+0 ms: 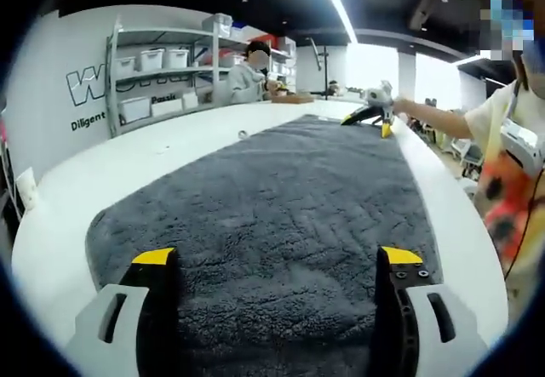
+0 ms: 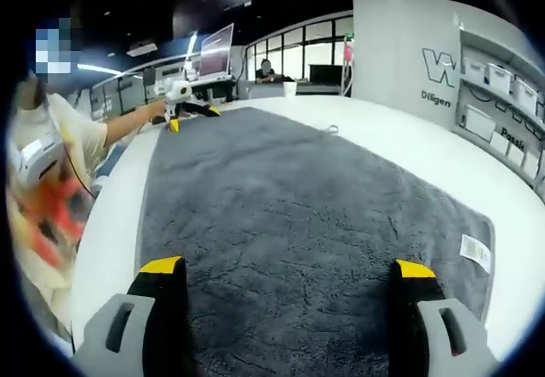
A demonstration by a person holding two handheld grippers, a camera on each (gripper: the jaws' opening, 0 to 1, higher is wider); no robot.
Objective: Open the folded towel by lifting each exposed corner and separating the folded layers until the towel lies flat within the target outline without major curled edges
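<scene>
Left gripper view: the left gripper (image 1: 278, 262) hovers with jaws spread wide and empty over the near end of the grey towel (image 1: 281, 198), which lies open on the white counter (image 1: 136, 160).
Far end: the right gripper (image 1: 372, 113) sits at the towel's far right corner; whether it pinches fabric I cannot tell from here.
Background: a shelf rack (image 1: 162, 71) with bins stands beyond the counter.
Right gripper view: the right gripper (image 2: 288, 271) is spread apart, nothing between its jaws, above the opposite end of the towel.
Seen here alone: a white label (image 2: 475, 251) on the towel's right edge.
Outline: no target outline is visible to me.
Step advice: the towel looks nearly flat, so I would check each corner for curl, pinch only the edge, and pull gently outward.
</scene>
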